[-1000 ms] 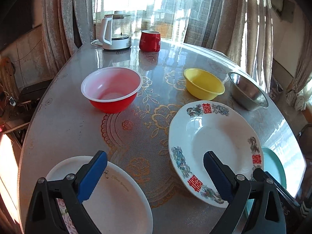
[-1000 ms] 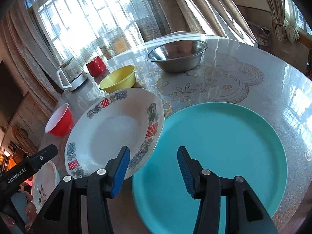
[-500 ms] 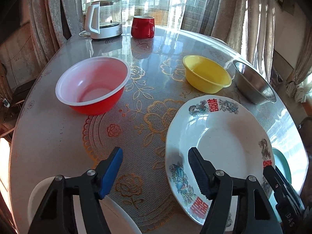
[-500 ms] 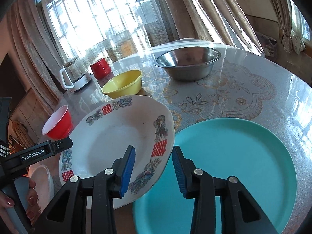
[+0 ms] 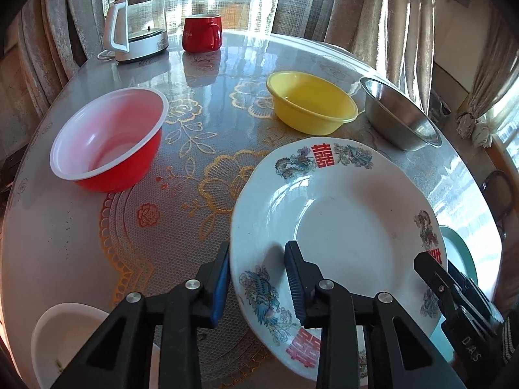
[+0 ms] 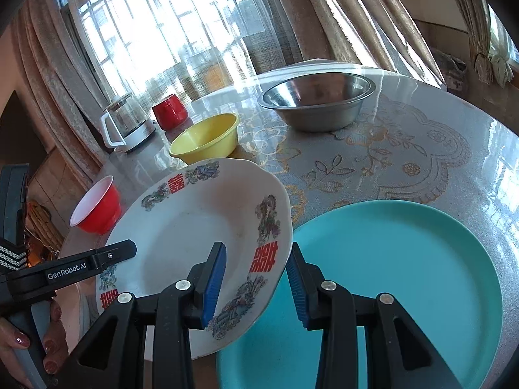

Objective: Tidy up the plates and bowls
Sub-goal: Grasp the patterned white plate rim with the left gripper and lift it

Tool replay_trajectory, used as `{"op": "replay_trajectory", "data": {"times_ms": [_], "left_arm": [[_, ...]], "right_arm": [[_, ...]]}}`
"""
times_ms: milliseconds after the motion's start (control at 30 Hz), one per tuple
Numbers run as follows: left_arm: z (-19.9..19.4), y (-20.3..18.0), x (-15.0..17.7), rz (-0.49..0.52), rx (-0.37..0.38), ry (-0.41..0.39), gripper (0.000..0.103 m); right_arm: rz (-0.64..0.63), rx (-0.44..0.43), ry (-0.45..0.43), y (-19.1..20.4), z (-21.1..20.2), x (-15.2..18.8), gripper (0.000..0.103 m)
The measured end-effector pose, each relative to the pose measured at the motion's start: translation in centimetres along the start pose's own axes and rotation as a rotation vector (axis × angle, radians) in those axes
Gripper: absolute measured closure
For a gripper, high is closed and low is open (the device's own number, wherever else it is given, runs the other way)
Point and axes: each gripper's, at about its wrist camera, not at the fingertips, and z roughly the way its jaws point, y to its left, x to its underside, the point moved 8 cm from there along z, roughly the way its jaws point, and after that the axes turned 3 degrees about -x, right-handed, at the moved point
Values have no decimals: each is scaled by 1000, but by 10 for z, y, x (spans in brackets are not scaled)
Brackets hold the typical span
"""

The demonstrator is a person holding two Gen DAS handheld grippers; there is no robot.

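Note:
A white plate with red characters and bird patterns (image 5: pixel 340 223) lies at the table's near right; it also shows in the right wrist view (image 6: pixel 194 227), overlapping the edge of a teal plate (image 6: pixel 405 275). My left gripper (image 5: pixel 258 278) is open and straddles the white plate's near-left rim, one finger outside, one over the plate. My right gripper (image 6: pixel 256 278) is open and straddles the plate's right rim. A red bowl (image 5: pixel 107 142), a yellow bowl (image 5: pixel 311 102) and a steel bowl (image 5: pixel 399 120) stand further back. A small white plate (image 5: pixel 65 337) sits near left.
A glass kettle (image 5: pixel 136 26) and a red mug (image 5: pixel 201 32) stand at the table's far edge by the curtains. The round table (image 5: pixel 194 194) has a lace cloth under a clear cover. The table edge drops off close on the right.
Both grippers have moved in onto the white patterned plate's rim from opposite sides and narrowed their openings. The left one moved forward and right, away from the small white plate.

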Motion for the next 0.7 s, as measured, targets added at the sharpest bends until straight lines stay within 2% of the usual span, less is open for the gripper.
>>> {"op": "replay_trajectory", "data": {"times_ms": [200, 400, 533, 700], "left_arm": [[1, -3, 0, 37, -35, -7, 68], [-3, -3, 2, 26, -36, -27, 68], [-13, -5, 3, 20, -20, -58, 68], [-18, -9, 9, -20, 26, -52, 68]], "right_arm": [[-7, 0, 31, 1, 7, 1, 66], [37, -40, 7, -4, 3, -1, 76], [10, -46, -29, 1, -7, -4, 76], [25, -56, -42, 1, -18, -8, 76]]}}
